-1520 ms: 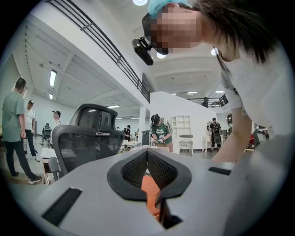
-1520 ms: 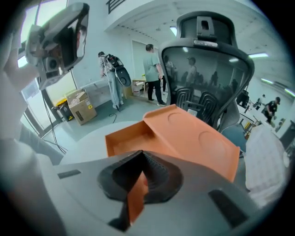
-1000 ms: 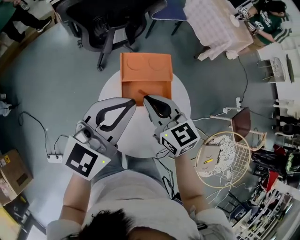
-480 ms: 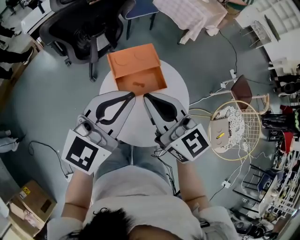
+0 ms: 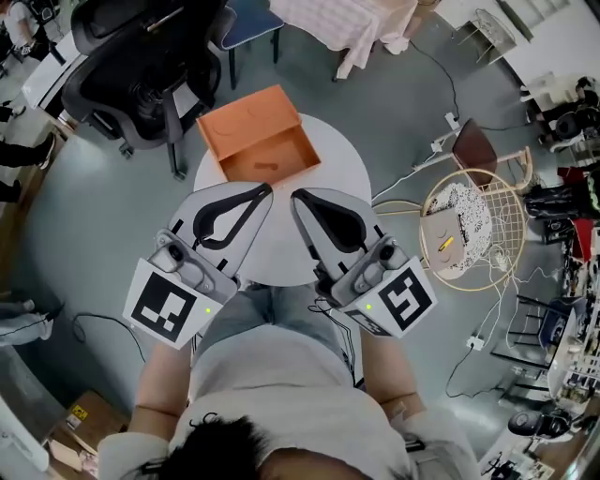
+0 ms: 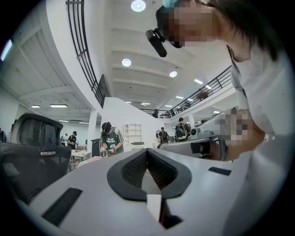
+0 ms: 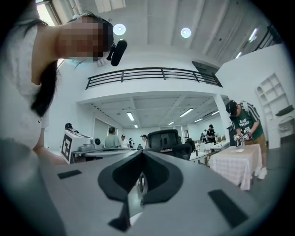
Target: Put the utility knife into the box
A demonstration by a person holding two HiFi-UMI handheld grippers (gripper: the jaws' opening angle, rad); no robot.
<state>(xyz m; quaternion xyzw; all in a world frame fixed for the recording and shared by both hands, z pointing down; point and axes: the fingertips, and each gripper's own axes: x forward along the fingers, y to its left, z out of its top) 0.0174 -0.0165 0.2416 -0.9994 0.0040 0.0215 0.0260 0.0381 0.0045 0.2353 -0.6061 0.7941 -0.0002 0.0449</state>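
In the head view an open orange box stands at the far edge of a round white table. A small orange utility knife lies inside the box's tray. My left gripper and my right gripper hover side by side over the table's near half, tips pointing at the box and a little short of it. Both are shut and hold nothing. The left gripper view shows its jaws pressed together against the room behind. In the right gripper view the jaws meet the same way.
A black office chair stands just beyond the box. To the right are a round wire basket with clutter and a brown chair. Cables run over the grey floor. A table under checked cloth is farther back.
My right gripper has drawn back from the inside of the box toward me, leaving the knife in the tray. The left gripper has barely moved. The head view has swung.
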